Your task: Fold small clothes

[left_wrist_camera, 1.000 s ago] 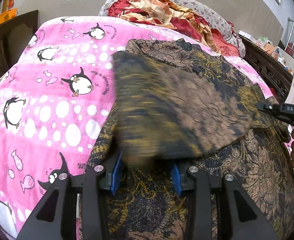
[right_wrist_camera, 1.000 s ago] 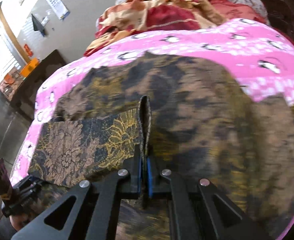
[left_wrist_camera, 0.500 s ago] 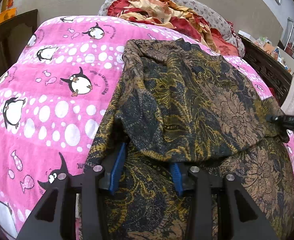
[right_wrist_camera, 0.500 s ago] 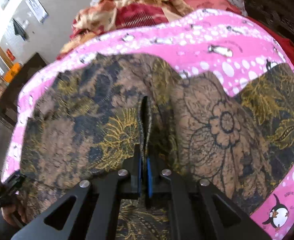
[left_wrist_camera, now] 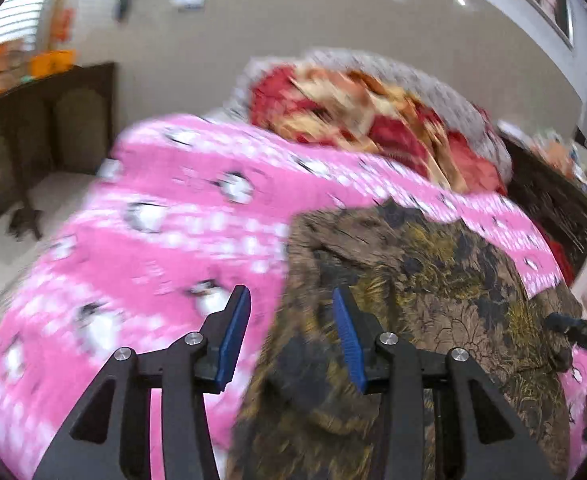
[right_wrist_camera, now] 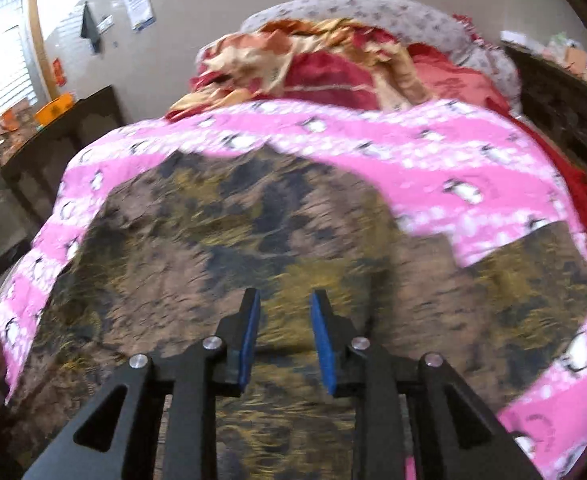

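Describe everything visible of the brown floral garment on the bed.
The brown floral garment is thin woven-looking cloth, printed with gold and dark navy flowers on tan brown. It lies spread and partly folded on the pink penguin blanket, rumpled with soft ridges, its far edge uneven. One part reaches toward the blanket's right edge. Both views are motion-blurred, so seams and sleeves cannot be made out. The left gripper and the right gripper are open above it, gripping nothing.

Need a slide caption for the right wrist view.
Right gripper, jaws open, above the brown floral garment on the pink penguin blanket.
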The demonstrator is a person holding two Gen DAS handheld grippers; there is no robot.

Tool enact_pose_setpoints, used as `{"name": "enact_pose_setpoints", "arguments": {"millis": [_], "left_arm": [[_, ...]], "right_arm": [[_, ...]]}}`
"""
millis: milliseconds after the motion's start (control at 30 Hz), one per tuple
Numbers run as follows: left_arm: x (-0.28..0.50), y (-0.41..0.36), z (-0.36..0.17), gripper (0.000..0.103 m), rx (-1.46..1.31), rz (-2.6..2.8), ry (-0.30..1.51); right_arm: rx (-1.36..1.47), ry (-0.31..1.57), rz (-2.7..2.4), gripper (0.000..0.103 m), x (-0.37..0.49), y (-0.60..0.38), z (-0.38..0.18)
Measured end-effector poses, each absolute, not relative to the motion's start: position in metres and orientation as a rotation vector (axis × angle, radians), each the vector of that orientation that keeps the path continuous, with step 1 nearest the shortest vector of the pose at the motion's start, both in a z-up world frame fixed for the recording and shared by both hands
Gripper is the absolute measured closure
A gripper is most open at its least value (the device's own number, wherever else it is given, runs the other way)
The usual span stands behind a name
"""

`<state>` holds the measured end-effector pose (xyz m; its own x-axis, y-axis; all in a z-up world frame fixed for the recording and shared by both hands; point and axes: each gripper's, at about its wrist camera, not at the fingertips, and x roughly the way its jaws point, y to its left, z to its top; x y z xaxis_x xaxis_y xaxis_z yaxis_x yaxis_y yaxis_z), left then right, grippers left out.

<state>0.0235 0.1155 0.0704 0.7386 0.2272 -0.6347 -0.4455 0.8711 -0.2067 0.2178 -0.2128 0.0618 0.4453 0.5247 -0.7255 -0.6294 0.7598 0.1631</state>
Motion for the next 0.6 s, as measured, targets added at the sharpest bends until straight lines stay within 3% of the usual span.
{"name": "enact_pose_setpoints", "arguments": {"millis": [67, 167, 233, 333, 433, 500, 600], "left_arm": [[0.049, 0.121, 0.057, 0.092, -0.362, 0.315, 0.726], [0.072, 0.115, 0.038, 0.094, -0.315, 0.283, 0.819], [0.082, 0.107, 0.029, 0.094, -0.295, 0.236, 0.869], [0.092, 0.099, 0.014, 0.103, -0.15, 0.292, 0.941], [0.082, 0.116, 0.008, 0.095, -0.111, 0.357, 0.927], [0.071, 0.13, 0.011, 0.101, -0.04, 0.507, 0.922], [0.047, 0.177, 0.017, 0.103, -0.18, 0.662, 0.916]], "right_arm": [[-0.145, 0.872, 0.713, 0.076, 0.215, -0.201, 0.044], [-0.171, 0.936, 0.657, 0.075, 0.214, -0.186, 0.005], [-0.182, 0.876, 0.648, 0.074, 0.207, -0.184, -0.005], [-0.234, 0.862, 0.625, 0.072, 0.203, -0.177, -0.004], [-0.235, 0.858, 0.626, 0.072, 0.199, -0.18, -0.004], [-0.224, 0.861, 0.632, 0.072, 0.2, -0.177, -0.003], [-0.215, 0.862, 0.636, 0.072, 0.199, -0.177, -0.002]]}}
